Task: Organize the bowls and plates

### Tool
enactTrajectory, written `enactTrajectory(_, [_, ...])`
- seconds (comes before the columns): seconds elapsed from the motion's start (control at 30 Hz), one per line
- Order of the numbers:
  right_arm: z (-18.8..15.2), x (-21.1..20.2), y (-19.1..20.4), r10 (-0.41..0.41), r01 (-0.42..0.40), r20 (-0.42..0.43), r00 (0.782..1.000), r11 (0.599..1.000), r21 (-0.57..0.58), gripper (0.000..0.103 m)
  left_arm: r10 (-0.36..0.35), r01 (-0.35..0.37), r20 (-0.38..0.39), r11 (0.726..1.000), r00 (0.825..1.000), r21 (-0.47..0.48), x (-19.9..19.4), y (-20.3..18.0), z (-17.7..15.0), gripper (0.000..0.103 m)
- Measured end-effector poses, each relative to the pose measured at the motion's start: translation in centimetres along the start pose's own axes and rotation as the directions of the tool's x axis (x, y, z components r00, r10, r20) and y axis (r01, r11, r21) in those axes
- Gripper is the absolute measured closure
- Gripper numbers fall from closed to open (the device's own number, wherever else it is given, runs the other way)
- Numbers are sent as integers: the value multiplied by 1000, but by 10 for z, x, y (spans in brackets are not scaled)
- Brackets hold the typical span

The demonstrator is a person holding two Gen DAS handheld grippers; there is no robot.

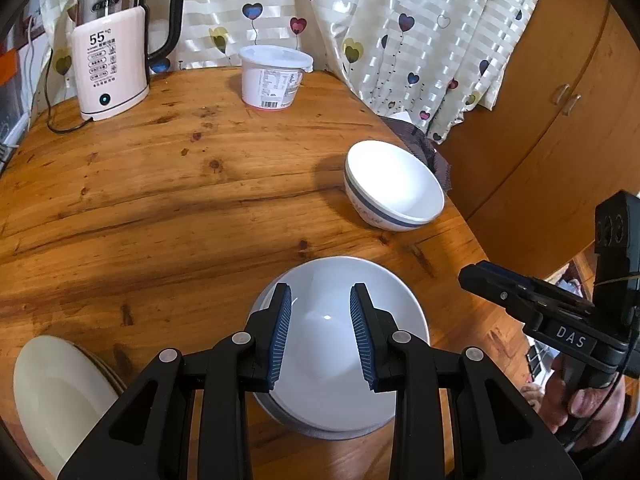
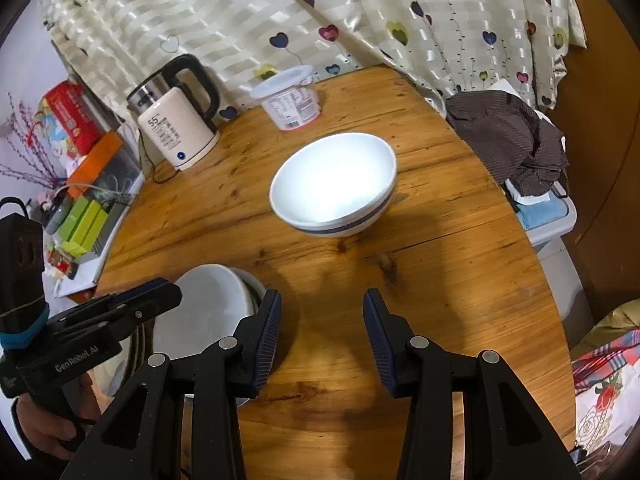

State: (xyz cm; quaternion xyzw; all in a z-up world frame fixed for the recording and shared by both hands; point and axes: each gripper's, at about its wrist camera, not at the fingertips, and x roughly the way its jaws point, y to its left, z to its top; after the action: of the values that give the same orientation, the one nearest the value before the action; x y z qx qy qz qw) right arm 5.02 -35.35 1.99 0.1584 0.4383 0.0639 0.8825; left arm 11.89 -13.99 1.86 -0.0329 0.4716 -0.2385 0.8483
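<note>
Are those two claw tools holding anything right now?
No. The left gripper hovers open above the white bowl, and the right gripper is open over bare table. Neither one touches a dish.

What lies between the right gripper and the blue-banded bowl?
Nothing: only bare wooden table separates the open right gripper from the blue-banded bowl, as the right wrist view shows.
</note>
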Motion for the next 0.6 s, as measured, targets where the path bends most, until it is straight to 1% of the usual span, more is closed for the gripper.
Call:
enactTrajectory(0.27, [6, -3, -15, -15, 15, 12, 1000, 999, 28, 60, -58, 57, -29, 998, 998, -17, 11, -6, 18, 71])
enactTrajectory(0.5, [16, 1, -25, -15, 14, 22, 1000, 999, 50, 61, -71, 69, -52, 997, 996, -39, 24, -7, 30, 71])
enactTrajectory(0.6, [19, 3, -27, -8, 7, 26, 1000, 999, 51, 63, -79, 76, -57, 995, 995, -57, 29, -5, 35, 71])
